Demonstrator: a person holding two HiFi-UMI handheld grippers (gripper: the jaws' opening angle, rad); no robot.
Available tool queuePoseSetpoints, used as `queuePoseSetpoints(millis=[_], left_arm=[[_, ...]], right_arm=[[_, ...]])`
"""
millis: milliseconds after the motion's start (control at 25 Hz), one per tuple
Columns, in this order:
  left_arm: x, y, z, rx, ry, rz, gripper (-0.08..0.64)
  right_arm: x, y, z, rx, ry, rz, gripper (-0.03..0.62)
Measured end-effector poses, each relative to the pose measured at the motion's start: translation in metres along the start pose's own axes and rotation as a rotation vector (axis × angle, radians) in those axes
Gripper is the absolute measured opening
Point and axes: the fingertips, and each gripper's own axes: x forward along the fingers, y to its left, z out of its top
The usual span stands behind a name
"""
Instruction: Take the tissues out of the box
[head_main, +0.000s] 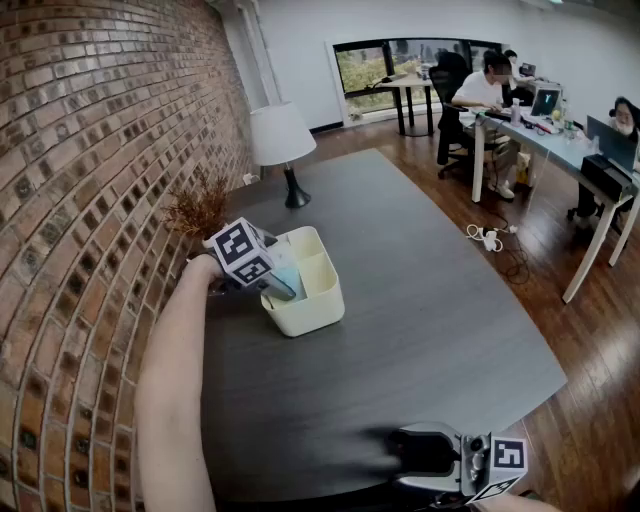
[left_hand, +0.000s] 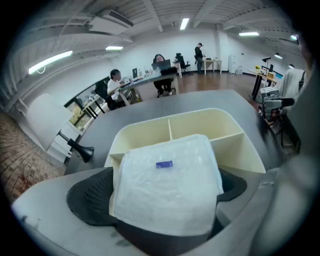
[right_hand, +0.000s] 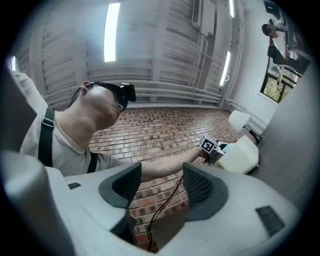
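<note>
Item 1, right gripper (right_hand: 160, 186): nearest me, at the near edge of the table (head_main: 420, 300); jaws apart, nothing between them; its view looks up at my own arm and the brick wall (head_main: 90, 180), so it takes no part in the job.

Item 2, left gripper (left_hand: 162, 212): reached out along the wall side of the table; jaws closed on item 3 from both sides.

Item 3, tissues (left_hand: 166, 182): 1 soft white pack with a small blue tab, clamped flat between the left jaws, sitting over the near compartment of the box; I cannot tell whether its lower edge is clear of the rim.

Item 4, box (left_hand: 225, 122): cream, open-topped, partitioned; the 2 far compartments look empty.

Item 5, dried plant (head_main: 200, 210) and lamp (head_main: 280, 135): beyond the box, against the wall.

Progress, as I judge it: grasp made; lifting the pack clear and setting it on the table are left.
</note>
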Motion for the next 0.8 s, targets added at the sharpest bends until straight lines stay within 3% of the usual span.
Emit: queuePoseSetpoints(millis=[120,280,600,800], left_arm=[[0.004,-0.003,-0.001,0.024,0.032,-0.027,0.567],[0.003,0.004,-0.001,0.034,0.065,0.040,0.534],[-0.052,0.025,0.022,0.084,0.065,0.333,0.531],[-0.132,0.015,0.047,0.066,-0.100,0.586,0.529]], right_arm=[[-0.002,-0.003,0.003,-0.004,0.005,-0.001,0.264],[-0.002,-0.004,0.007,0.002,0.003,-0.002,0.264],[-0.003,-0.004,0.004,-0.004,0.008,-0.004,0.264],[-0.005,-0.007,0.001,-0.024,0.018,-0.022,0.264]])
